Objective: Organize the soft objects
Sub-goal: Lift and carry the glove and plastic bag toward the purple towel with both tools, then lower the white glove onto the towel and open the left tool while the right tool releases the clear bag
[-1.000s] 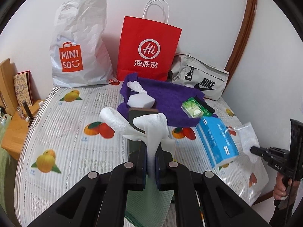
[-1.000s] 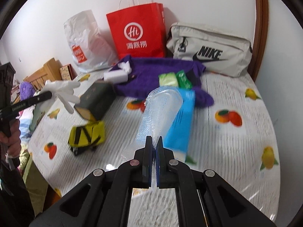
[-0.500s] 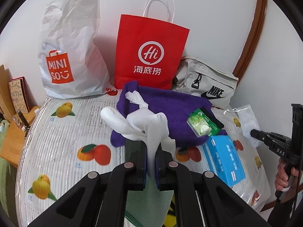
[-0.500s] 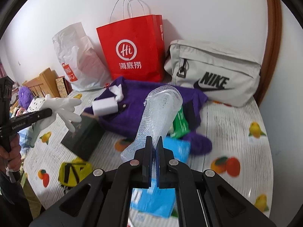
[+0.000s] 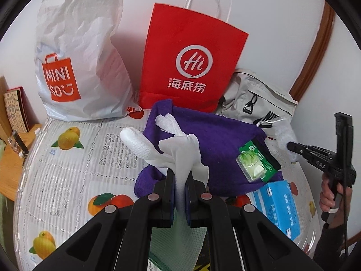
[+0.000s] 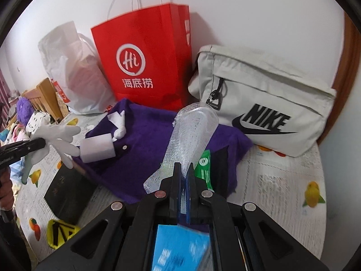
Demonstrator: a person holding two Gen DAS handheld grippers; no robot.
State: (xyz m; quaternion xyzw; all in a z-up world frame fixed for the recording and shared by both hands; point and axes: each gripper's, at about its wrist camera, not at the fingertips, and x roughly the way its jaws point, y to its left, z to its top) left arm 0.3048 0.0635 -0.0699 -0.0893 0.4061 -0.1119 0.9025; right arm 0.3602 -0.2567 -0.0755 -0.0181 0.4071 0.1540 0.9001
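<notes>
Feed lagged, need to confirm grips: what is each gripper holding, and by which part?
Left gripper pinches the white glove near its cuff, fingers pointing away. Right gripper pinches the clear bubble-wrap sleeve at its lower end.

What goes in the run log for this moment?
left tongs: shut on white glove | right tongs: shut on bubble-wrap sleeve | both above purple towel

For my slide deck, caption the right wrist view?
Right gripper pinching a clear mesh sleeve above the purple towel, near the Nike bag.
</notes>
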